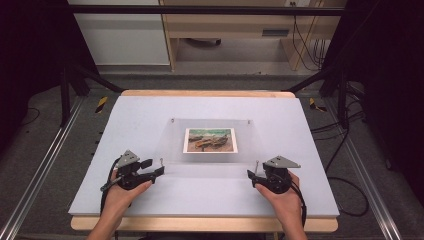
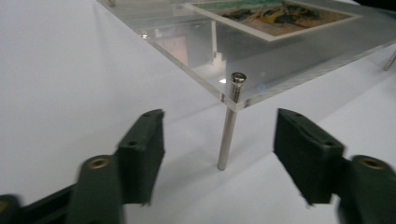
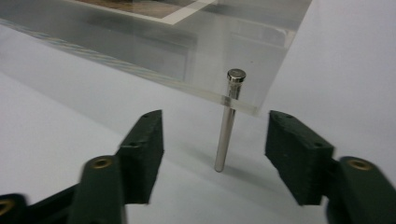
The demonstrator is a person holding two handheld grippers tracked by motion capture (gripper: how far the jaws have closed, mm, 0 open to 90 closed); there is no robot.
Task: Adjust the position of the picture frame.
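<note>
Standing on the bench (image 1: 150, 200), a clear panel (image 1: 210, 150) rested on metal pins. Each hand-held gripper, left (image 2: 219, 140) and right (image 3: 215, 140), had jaws apart, a corner pin (image 2: 229, 126) just ahead between them, untouched.

A wooden cabinet (image 1: 235, 25) and dangling cables (image 1: 307, 45) stand beyond the table (image 1: 150, 110).

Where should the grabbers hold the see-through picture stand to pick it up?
Probably by the two near corner legs. Each metal pin stands upright between open jaws, so the left gripper and right gripper can close sideways from the person's side. The clear plate is wide and slippery-looking.
</note>
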